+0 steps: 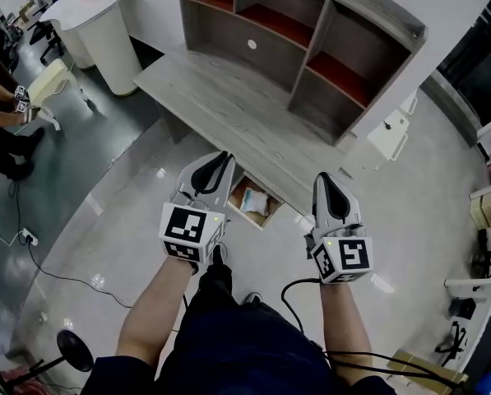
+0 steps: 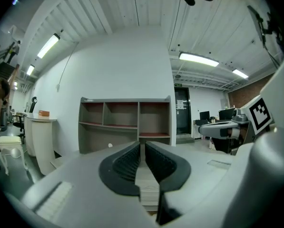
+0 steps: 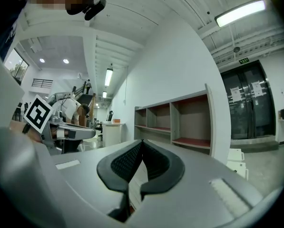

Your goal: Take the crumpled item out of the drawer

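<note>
Head view: only this view looks down into the open drawer. Both gripper views look level across the desk top and miss it.
Desk [image 1: 220, 105]: long, grey wood. It runs from upper left to lower right in the head view.
Shelf unit [image 1: 311, 48]: stands along the desk's back edge, with red-floored compartments. All three views show it, and the gripper views show it from the front.
Drawer [image 1: 238, 196]: pulled out below the desk's front edge.
Left gripper [image 2: 142, 144]: held level just left of the drawer. Its own view shows the jaws a narrow slit apart with nothing in the gap, only desk top beyond.
Right gripper [image 3: 141, 141]: held level near the drawer's right side. Its own view shows the jaw tips meeting, with nothing between them.
Crumpled item [image 1: 258, 202]: pale white and light blue, lying inside the drawer toward its right side. Neither gripper touches it.
</note>
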The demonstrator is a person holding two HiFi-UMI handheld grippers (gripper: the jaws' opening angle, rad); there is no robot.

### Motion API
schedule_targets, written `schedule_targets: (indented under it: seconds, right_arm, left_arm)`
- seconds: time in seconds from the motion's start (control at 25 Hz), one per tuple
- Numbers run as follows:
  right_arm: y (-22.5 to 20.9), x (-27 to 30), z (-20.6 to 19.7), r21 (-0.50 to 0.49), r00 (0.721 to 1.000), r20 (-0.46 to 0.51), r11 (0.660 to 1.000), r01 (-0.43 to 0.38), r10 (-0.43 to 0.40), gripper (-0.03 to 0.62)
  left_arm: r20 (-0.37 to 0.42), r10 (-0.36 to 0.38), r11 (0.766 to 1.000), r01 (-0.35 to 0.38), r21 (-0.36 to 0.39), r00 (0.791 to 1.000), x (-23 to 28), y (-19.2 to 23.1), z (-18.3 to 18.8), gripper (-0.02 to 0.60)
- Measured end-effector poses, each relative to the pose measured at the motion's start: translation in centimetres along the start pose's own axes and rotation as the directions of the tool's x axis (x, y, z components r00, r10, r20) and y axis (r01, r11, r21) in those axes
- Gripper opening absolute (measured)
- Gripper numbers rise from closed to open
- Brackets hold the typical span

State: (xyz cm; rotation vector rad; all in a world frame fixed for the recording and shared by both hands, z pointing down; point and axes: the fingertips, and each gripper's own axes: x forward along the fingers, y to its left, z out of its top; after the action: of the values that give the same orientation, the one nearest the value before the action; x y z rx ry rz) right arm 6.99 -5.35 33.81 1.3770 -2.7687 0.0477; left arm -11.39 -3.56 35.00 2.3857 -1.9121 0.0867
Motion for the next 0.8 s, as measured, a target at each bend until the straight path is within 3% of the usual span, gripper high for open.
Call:
schedule_targets:
  seconds: [0.2,0.4,0.64,0.8]
  right_arm:
    - [0.8,4.7,-0.9,-0.023,0.997,-0.077,1.0,0.014,-0.015,0.006]
    - [0.6,8.2,-3.7,-0.012,0.988,-0.141,0.998,0.054,-0.055,0.006]
    - [-0.9,9.9,-6.6,0.024,0.974,-0.208,0.995,0.098,-0.091,0.006]
    - [-2.8,9.9,-8.5,0.053,0.966,-0.234,0.991,0.126,-0.111,0.006]
  left_arm:
    - [-0.056,-0.087,0.996,0.085,-0.031,0.995,3.9,3.3,-2.3,0.034]
    - [-0.135,-0.199,0.977,0.207,0.047,0.971,7.2,3.8,-6.3,0.035]
    - [-0.262,-0.341,0.913,0.384,0.134,0.903,9.8,1.3,-13.3,0.035]
    - [-0.392,-0.419,0.847,0.508,0.157,0.819,10.2,-1.2,-19.5,0.035]
